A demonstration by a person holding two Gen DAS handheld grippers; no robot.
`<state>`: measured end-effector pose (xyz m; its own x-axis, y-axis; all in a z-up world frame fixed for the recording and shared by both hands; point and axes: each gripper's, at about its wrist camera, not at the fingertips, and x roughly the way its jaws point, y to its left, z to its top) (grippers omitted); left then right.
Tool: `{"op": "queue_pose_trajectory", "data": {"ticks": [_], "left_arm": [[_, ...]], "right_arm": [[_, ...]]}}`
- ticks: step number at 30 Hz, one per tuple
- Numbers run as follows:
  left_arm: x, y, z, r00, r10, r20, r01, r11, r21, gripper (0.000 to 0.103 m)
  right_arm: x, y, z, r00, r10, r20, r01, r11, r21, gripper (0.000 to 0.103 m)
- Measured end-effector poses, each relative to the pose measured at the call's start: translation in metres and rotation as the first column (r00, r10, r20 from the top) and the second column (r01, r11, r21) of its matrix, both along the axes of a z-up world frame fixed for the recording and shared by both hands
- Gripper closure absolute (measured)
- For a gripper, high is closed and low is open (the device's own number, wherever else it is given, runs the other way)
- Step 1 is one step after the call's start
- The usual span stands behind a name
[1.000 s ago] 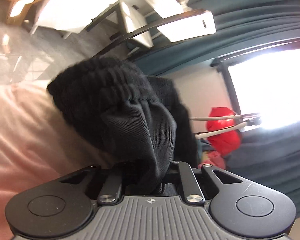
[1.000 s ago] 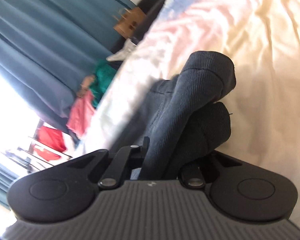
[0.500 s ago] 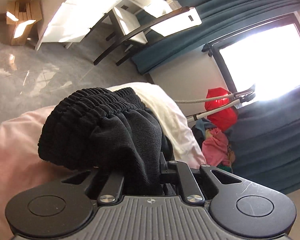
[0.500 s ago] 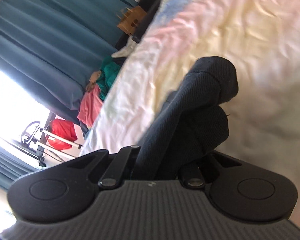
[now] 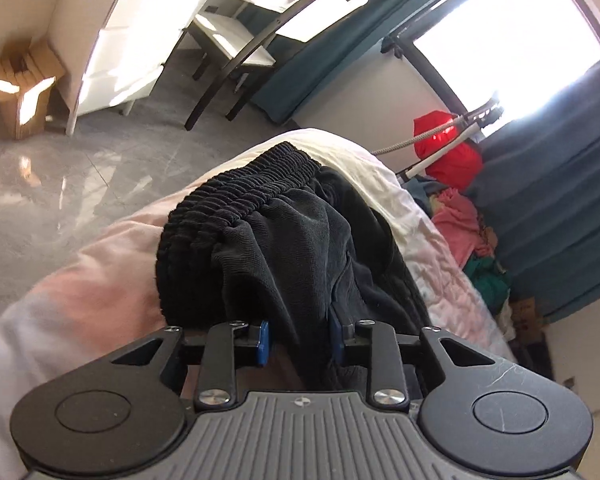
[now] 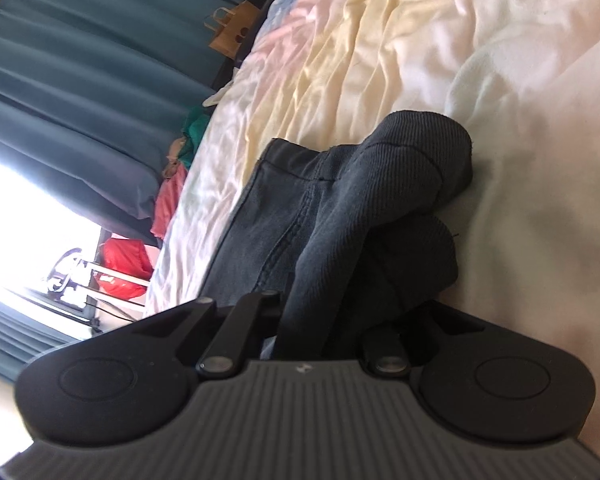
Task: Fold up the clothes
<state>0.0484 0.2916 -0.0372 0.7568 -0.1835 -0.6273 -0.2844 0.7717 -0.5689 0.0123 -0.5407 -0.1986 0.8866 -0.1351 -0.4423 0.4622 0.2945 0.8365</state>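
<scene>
A black pair of trousers with a ribbed elastic waistband (image 5: 240, 192) lies bunched on the pale bed cover (image 5: 100, 280). My left gripper (image 5: 300, 340) sits just behind the waistband, its jaws opening. A fold of the fabric hangs between the blue pads (image 5: 263, 340), and the left pad stands clear of it. In the right wrist view the same dark garment (image 6: 400, 184) lies on the sheet (image 6: 500, 60). My right gripper (image 6: 320, 320) is shut on a bunched fold of it, the jaws just starting to ease. Cloth hides its fingertips.
Beyond the bed's end are a grey tiled floor, a white desk (image 5: 132, 40), a dark-framed chair (image 5: 236, 52) and a cardboard box (image 5: 20, 84). A heap of clothes (image 5: 468, 232) and a red bag (image 5: 448, 152) lie under teal curtains (image 6: 80, 80). A paper bag (image 6: 232, 32) stands at the bedside.
The left jaws have parted, baring the blue pads, and the waistband has come down onto the bed. The right gripper has sunk toward the sheet, still holding its fold.
</scene>
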Motion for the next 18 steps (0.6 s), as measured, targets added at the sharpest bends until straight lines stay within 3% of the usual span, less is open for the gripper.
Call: {"op": "queue_pose_trajectory", "data": {"ticks": [2,8,12,14,18], "left_arm": [[-0.012,-0.011,0.020,1.000,-0.008,0.019,0.005,0.994,0.112,0.055],[-0.014,-0.072,0.061,0.990,-0.052,0.132,0.004,0.939,0.344,0.041],[0.018,-0.137,0.062,0.977,-0.136,0.167,0.064,0.924,0.377,0.039],[0.040,-0.178,0.053,0.964,-0.210,0.165,0.135,0.917,0.375,0.039],[0.075,-0.248,0.021,0.931,-0.344,0.120,0.256,0.853,0.455,0.039]], "right_arm": [[0.000,-0.003,-0.003,1.000,0.005,0.021,-0.005,1.000,0.004,0.087],[0.009,-0.013,-0.008,0.999,0.009,0.052,-0.010,1.000,0.022,0.082],[0.013,-0.016,-0.009,0.999,-0.014,0.052,0.012,0.999,0.046,0.082],[0.015,-0.014,-0.001,1.000,-0.012,0.011,0.013,1.000,-0.008,0.084],[0.020,-0.010,0.017,0.999,-0.009,-0.051,0.004,0.994,-0.109,0.090]]}}
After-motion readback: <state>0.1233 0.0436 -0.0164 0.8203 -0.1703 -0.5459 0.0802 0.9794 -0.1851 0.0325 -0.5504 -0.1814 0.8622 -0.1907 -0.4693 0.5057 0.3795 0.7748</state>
